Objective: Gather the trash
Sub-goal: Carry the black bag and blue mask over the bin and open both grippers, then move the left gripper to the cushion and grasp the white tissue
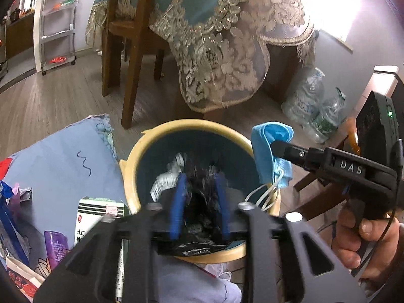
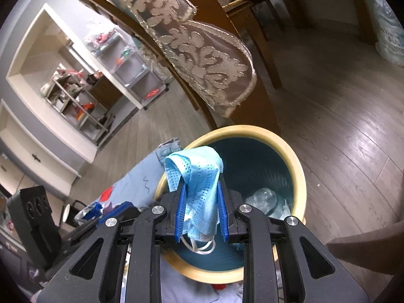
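Right hand-held gripper (image 2: pixel 200 209) pinches a blue face mask (image 2: pixel 199 184) over the near rim of the trash bin (image 2: pixel 298 176), positioned for release. Left hand-held gripper (image 1: pixel 200 202), jaws parted, has dark crumpled trash (image 1: pixel 199 189) between them above the bin's mouth.

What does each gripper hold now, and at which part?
Right gripper pinches the blue face mask at its folded middle. For the left gripper, it cannot be told.

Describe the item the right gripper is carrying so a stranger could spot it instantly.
Find the round teal bin with the cream rim. Over its rim, the right gripper pinches a crumpled light-blue disposable face mask. White ear loops dangling beneath it set it apart from the other litter.
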Motion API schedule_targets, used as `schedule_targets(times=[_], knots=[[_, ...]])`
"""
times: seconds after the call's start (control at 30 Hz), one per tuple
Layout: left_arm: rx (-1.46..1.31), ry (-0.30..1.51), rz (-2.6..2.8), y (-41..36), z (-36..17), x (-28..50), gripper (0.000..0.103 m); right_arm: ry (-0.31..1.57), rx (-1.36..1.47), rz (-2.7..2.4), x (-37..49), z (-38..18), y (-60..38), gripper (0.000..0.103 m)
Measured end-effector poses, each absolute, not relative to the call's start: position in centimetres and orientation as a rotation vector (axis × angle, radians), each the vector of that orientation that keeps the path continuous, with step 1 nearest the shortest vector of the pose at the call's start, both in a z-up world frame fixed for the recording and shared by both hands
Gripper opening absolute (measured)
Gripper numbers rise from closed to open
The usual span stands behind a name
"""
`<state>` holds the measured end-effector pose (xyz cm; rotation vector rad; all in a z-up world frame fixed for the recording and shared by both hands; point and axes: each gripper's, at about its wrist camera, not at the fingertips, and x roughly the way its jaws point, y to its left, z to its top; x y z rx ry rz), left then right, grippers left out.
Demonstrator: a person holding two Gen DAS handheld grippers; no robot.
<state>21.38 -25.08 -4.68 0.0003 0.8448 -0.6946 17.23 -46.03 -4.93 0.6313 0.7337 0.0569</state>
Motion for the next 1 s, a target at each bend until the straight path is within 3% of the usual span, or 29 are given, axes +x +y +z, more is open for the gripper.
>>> schedule_targets(times=[0.03,0.13,0.27,0.37,0.43,0.53,1.0], knots=[[-0.012,0.841,-0.701,-24.8,-4.7,21.4,0.053,0.737,0.633,0.056,17.4,-5.0,-46.0,0.024],[-0.024,0.823,-0.69,-24.1,-4.4,21.4,0.065,0.747,0.623,0.045,17.6,-5.3,-45.7,0.025],[-0.055,0.811,-0.661,-22.8,-3.9,21.6,0.073,0.752,0.602,0.031,17.8,-5.4,-45.5,0.034],[-0.073,0.799,-0.639,-21.7,-3.6,21.6,0.079,0.74,0.592,0.018,17.5,-5.2,-45.4,0.057],[-0.081,0.793,-0.622,-21.2,-3.3,21.6,0.086,0.726,0.591,0.004,17.3,-5.0,-45.5,0.079],[-0.09,0.752,-0.591,-20.1,-2.5,21.2,0.097,0.715,0.584,-0.009,17.1,-4.9,-45.4,0.094],[-0.068,0.691,-0.513,-16.4,-0.7,19.6,0.097,0.711,0.428,-0.069,16.6,-4.2,-43.7,0.098]])
